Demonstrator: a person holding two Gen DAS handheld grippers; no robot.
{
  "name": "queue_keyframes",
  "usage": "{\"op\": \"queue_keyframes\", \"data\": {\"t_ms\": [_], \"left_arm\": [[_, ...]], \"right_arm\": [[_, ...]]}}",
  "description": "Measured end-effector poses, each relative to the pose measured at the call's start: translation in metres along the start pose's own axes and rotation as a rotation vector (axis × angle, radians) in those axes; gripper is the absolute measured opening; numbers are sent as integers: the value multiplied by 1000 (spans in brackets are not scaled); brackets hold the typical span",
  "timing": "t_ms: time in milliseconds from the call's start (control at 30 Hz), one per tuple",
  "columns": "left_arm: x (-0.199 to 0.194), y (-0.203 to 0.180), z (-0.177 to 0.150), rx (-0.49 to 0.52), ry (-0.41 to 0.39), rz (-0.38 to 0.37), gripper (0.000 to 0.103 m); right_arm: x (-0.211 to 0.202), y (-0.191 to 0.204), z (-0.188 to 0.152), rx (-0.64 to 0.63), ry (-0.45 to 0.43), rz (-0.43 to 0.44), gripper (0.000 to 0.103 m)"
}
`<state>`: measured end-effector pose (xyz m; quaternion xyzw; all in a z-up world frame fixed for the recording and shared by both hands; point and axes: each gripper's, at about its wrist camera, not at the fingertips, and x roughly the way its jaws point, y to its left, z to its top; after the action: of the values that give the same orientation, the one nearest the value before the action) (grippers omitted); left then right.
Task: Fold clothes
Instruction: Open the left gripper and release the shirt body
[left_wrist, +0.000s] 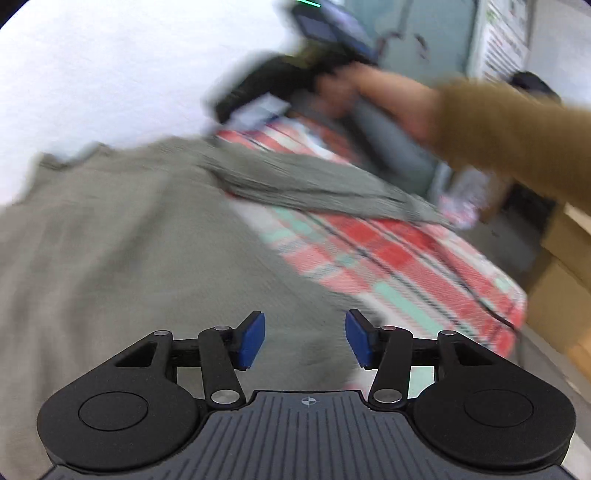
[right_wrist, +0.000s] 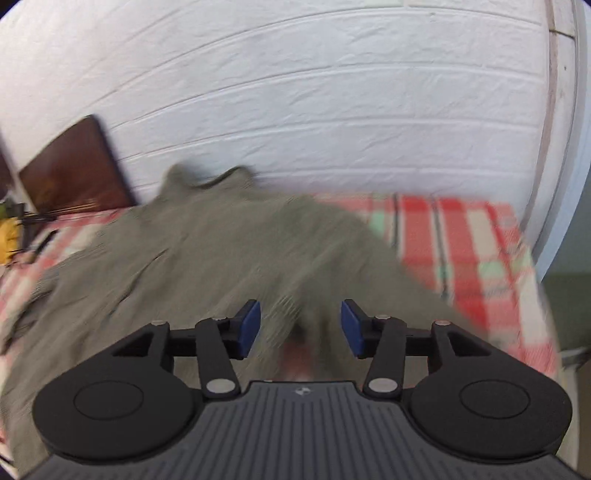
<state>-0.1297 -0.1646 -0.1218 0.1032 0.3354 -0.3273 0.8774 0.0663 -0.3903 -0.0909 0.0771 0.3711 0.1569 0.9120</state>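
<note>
Shirt (right_wrist: 207, 258) below both open jaws.

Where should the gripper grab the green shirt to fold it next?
Probably the sleeve of the green shirt that sticks out flat over the plaid sheet. Coming from above at its loose end seems best, since the fabric there looks thin. Both grippers, left and right, are open and empty.

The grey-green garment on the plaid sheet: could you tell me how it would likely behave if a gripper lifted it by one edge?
The garment would probably sag and drape, since it already lies in soft wrinkles and folds on the sheet. It looks thin, so likely light. Its ribbed weave suggests the pads would grip without much slipping, though blur hides detail.
</note>
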Motion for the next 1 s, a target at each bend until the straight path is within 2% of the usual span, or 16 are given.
{"op": "queue_keyframes", "data": {"t_ms": [100,200,300,400,533,667,733,900,1000], "left_arm": [[-31,30,-20,3,-31,133,69],[-52,62,-45,-13,-4,257,70],[-67,94,-65,-61,30,359,75],[-81,122,-81,-131,62,440,76],[-106,156,-103,-261,85,484,80],[-125,181,-126,-353,125,548,80],[-132,192,-137,-417,143,552,80],[-149,210,-160,-562,145,500,80],[-148,217,-164,-611,138,425,80]], "right_arm": [[-33,25,-41,-31,17,61,55],[-62,52,-80,-65,48,95,55],[-79,73,-111,-79,77,89,55],[-99,82,-134,-17,77,85,55],[-126,92,-161,26,69,81,55],[-129,95,-182,82,116,86,55],[-124,93,-188,122,126,93,55],[-114,89,-198,207,141,113,55],[-110,88,-202,240,146,121,55]]}}
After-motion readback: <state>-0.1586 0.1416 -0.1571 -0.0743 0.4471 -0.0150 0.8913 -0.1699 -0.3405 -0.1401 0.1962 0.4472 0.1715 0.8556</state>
